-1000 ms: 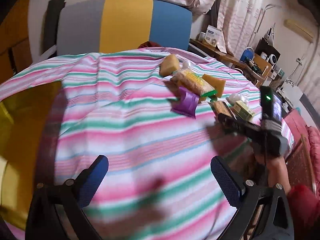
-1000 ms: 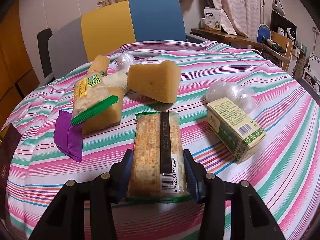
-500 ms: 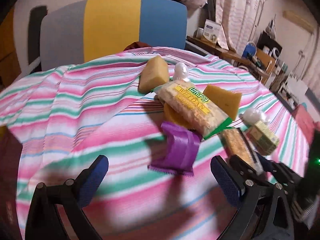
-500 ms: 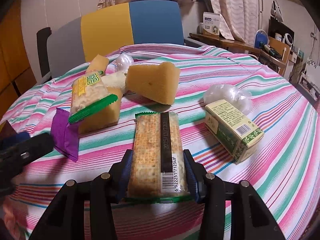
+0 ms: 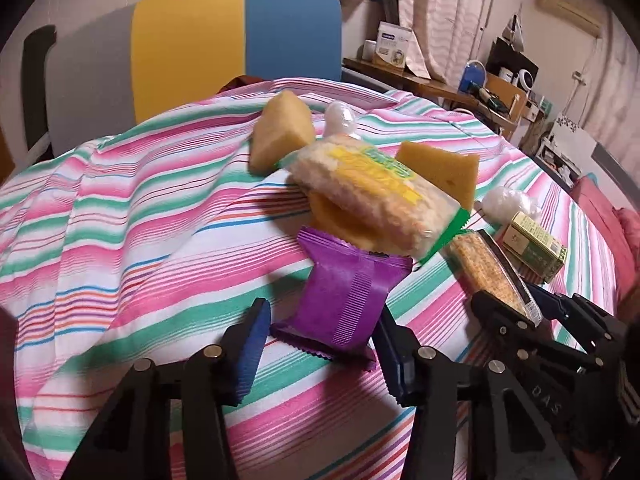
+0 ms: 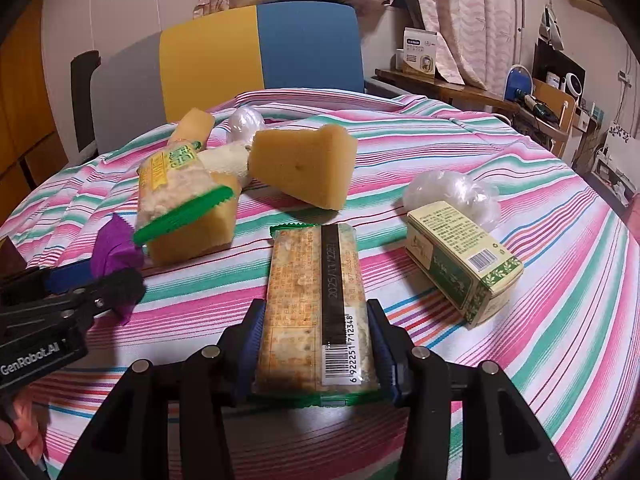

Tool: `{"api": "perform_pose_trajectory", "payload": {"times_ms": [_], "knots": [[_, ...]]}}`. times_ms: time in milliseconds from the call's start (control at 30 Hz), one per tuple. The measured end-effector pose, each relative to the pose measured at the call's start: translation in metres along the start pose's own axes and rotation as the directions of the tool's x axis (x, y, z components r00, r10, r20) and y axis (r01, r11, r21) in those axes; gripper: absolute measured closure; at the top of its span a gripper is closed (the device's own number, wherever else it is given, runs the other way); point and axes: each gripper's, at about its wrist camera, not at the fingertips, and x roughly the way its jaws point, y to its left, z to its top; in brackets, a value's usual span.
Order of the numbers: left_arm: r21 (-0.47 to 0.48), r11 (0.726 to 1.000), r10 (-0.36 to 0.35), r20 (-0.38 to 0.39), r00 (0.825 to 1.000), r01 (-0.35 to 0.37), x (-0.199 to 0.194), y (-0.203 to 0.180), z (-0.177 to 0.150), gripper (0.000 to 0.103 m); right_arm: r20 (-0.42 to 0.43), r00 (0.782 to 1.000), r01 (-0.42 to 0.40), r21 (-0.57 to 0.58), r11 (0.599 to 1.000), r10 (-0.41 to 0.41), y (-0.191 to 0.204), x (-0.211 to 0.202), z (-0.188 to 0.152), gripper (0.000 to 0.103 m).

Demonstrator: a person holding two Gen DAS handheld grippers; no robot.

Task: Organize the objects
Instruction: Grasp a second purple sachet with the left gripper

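Purple wrapper lies flat on the striped tablecloth, near edge of the pile, its far end tucked under the green-trimmed rice cracker pack and touching a yellow sponge below that pack. We have the left gripper around its near half, jaws closing, wrapper between them; right pad looks at the wrapper's edge, left pad has a sliver of cloth showing beside it, so we call it not yet pinched. We judge the wrapper light, thin, crinkly foil: soft, will buckle under squeeze, slick on the surface, contents probably a small biscuit that could crack. Best hold we see is across the body, just above the crimped near seam, not the seam itself, which would fold and slip. Pulling it out may drag the cracker pack resting on its far end, so we expect a lift-and-slide toward us. Right gripper is clamped on the long cracker packet, pads pressing both long sides at the barcode end; packet is stiff-ish but brittle inside, light, glossy film. It lies flat along the cloth, centre of the table, between the sponge wedge and the green box. Crumpled plastic sits just behind the box.
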Motion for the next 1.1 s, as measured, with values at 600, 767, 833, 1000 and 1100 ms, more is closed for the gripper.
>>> {"api": "perform_pose_trajectory", "payload": {"times_ms": [600,767,833,1000,1100], "knots": [[-0.112,0.992,0.064,0.073,0.995,-0.055,-0.051,0.035,-0.053,0.052,0.018,0.999,0.051,-0.033,0.998,-0.05,0.006,-0.003,-0.001,0.054],[-0.119,0.991,0.073,0.087,0.994,-0.063,-0.061,0.034,-0.064,0.052,0.105,0.993,0.056,-0.05,0.997,-0.05,0.011,-0.02,-0.004,0.054],[-0.134,0.989,0.076,0.093,0.993,-0.064,-0.064,0.036,-0.066,0.052,0.135,0.989,0.063,-0.046,0.997,-0.056,0.012,-0.028,-0.006,0.054],[-0.199,0.978,0.078,0.095,0.992,-0.058,-0.07,0.048,-0.072,0.052,0.171,0.984,0.054,-0.036,0.998,-0.047,0.018,-0.042,-0.014,0.054],[-0.225,0.973,0.077,0.086,0.993,-0.056,-0.073,0.053,-0.078,0.052,0.161,0.986,0.042,-0.051,0.998,-0.034,0.025,-0.042,-0.017,0.054]]}}
